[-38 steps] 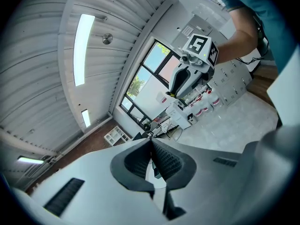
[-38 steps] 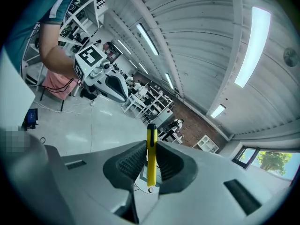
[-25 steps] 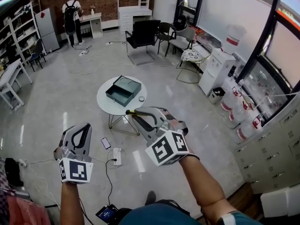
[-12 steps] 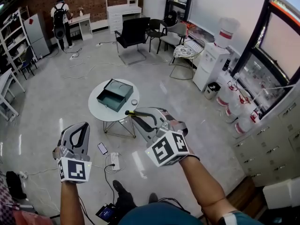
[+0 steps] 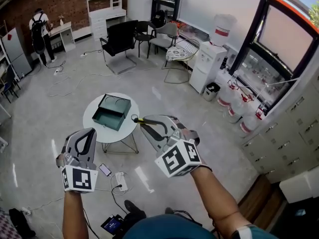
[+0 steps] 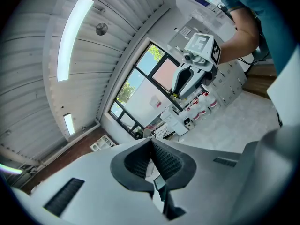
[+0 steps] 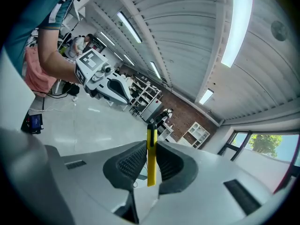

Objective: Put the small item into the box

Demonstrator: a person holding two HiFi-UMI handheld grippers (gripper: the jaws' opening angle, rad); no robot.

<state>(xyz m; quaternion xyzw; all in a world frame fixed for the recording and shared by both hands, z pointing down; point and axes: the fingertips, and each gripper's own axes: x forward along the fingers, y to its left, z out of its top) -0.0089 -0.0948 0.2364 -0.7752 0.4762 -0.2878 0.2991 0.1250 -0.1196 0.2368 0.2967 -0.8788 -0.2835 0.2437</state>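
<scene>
– Right gripper (image 7: pixel 150 154): what's it got?
– Its jaws are clamped on a slim yellow item (image 7: pixel 151 159) with a dark tip. In the right gripper view the item stands 12 to 6 between the pads, sticking out past them at both ends.
– And in the head view?
– The yellow item (image 5: pixel 141 119) pokes out of the right gripper (image 5: pixel 144 121) toward 9 o'clock. The open dark green box (image 5: pixel 110 112) lies at about 9 to 10 o'clock from that tip, on the round white table (image 5: pixel 107 136).
– Close, then?
– Only in the picture. I'd judge the table sits well below and ahead, so a forward-and-down carry is needed.
– Left gripper (image 5: pixel 85 136)?
– Jaws together on nothing, at 7 o'clock from the box; its own view (image 6: pixel 151 146) shows the pads touching. The right one is nearer.
</scene>
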